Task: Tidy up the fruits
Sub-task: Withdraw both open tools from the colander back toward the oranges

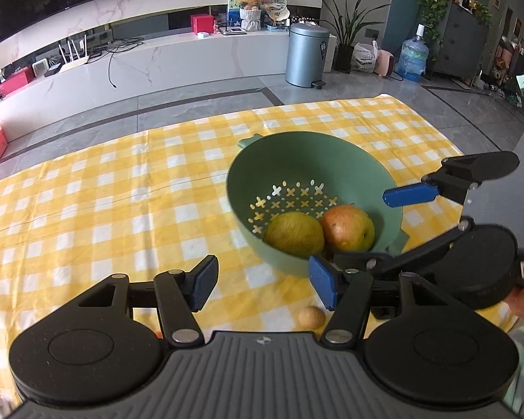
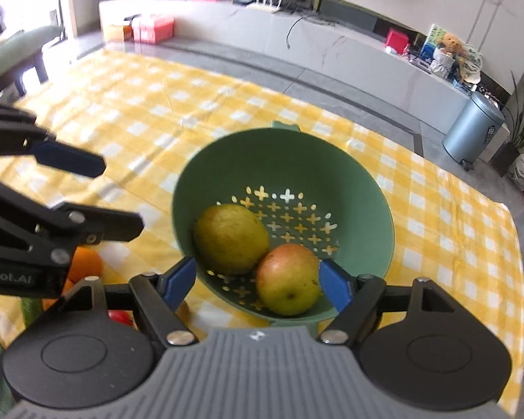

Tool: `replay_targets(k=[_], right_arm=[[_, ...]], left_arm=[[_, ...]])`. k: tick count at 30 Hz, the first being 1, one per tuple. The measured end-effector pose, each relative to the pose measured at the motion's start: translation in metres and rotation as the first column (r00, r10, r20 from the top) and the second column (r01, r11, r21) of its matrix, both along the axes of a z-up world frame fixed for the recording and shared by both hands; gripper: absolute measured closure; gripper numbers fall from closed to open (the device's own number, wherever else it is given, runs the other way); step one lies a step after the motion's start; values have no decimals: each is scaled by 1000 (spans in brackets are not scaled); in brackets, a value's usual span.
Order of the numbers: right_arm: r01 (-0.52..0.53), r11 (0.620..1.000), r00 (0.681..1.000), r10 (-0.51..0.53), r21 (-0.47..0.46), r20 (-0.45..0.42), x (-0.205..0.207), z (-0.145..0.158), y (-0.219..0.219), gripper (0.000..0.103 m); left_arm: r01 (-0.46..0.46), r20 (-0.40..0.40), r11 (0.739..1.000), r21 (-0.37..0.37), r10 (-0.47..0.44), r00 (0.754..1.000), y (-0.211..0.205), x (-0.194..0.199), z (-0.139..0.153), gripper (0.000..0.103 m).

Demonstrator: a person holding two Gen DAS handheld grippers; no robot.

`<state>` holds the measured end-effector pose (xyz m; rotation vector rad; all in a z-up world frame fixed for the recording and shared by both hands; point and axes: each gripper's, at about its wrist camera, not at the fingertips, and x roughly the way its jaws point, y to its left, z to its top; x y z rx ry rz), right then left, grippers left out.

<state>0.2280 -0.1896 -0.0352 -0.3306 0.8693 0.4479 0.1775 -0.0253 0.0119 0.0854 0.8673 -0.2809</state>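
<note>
Nearest the left wrist camera, the left gripper hangs over the yellow checked cloth on the tabletop with its blue-padded fingers spread wide and nothing between them. Just beyond them a small tan round fruit lies loose on the cloth, close to the near wall of the green colander. It looks light and hard-skinned, so I judge it would roll under a nudge; a pinch across its middle from above seems safest.

In the right wrist view, the right gripper also stands wide and empty, its fingers framing the near rim of the colander without pressing on it.

Inside the colander sit two fruits, touching each other on the near side of the perforated bottom: a yellow-green fruit with a rough, dull skin, and a red-and-green apple with a smoother skin. Both look firm and fairly heavy for their size. Being round, they would likely slip from a shallow pinch, so I would take each across its widest part. The colander itself looks like thin, stiff plastic, light enough to slide if bumped; its small handle tab on the far rim offers a hold.

At the left edge of the right view, more fruit waits on the cloth, partly hidden: an orange and something small and red.
</note>
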Motion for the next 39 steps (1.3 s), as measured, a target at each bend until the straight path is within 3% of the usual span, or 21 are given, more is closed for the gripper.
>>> replay_targets(k=[8, 11, 14, 23, 25, 26, 30, 35, 39], right_arm=[[23, 995, 1000, -21, 94, -22, 5, 0, 11, 29], [-11, 997, 1000, 11, 72, -8, 10, -4, 30, 31], [-40, 998, 999, 41, 44, -7, 18, -10, 50, 38], [-71, 997, 997, 70, -7, -40, 45, -27, 85, 66], [-80, 997, 995, 80, -3, -60, 49, -28, 89, 97], [-89, 996, 993, 90, 19, -82, 50, -29, 90, 100], [-127, 989, 992, 125, -69, -32, 40, -29, 105, 102], [-214, 977, 976, 212, -28, -48, 27, -25, 120, 103], [-293, 954, 956, 292, -57, -29, 8, -23, 144, 103]], left_arm=[[-9, -37, 996, 86, 13, 999, 19, -11, -18, 33], [-21, -54, 994, 104, 27, 998, 33, -12, -23, 33], [-33, -70, 993, 115, 41, 997, 48, -12, -28, 33], [-115, -109, 991, 63, 121, 987, 92, -13, -36, 33], [-120, -108, 992, 45, 124, 986, 95, -15, -35, 33], [-120, -105, 992, 40, 124, 987, 95, -17, -35, 33], [-106, -99, 994, 20, 108, 989, 95, -21, -34, 33], [-92, -107, 996, -1, 91, 990, 93, -26, -29, 33], [-90, -126, 996, -17, 87, 988, 97, -32, -25, 33]])
